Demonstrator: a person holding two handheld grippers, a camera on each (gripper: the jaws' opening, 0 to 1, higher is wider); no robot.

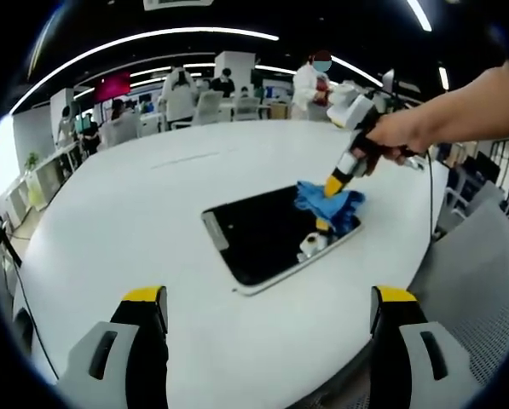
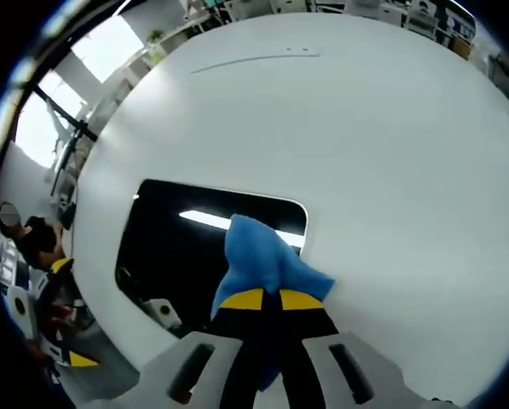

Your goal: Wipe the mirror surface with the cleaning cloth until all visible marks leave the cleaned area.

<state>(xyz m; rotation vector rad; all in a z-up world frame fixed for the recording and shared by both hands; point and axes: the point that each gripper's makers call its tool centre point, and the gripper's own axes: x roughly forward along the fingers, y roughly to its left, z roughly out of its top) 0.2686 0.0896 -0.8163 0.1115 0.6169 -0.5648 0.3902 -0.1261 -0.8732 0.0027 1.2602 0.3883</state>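
A dark rectangular mirror (image 1: 263, 234) with rounded corners lies flat on the white table (image 1: 152, 204). A blue cleaning cloth (image 1: 329, 203) rests on its far right corner, held by my right gripper (image 1: 332, 184), which a hand brings in from the right. In the right gripper view the jaws stand closed on the blue cloth (image 2: 263, 260), pressing it to the mirror (image 2: 186, 256) near its right edge. My left gripper (image 1: 267, 307) hovers open over the near table edge, nothing between its fingers.
The table (image 2: 365, 128) is large, round and white. A grey mesh chair (image 1: 476, 273) stands at its right edge. Chairs, desks and several people fill the room behind. A ceiling light reflects in the mirror.
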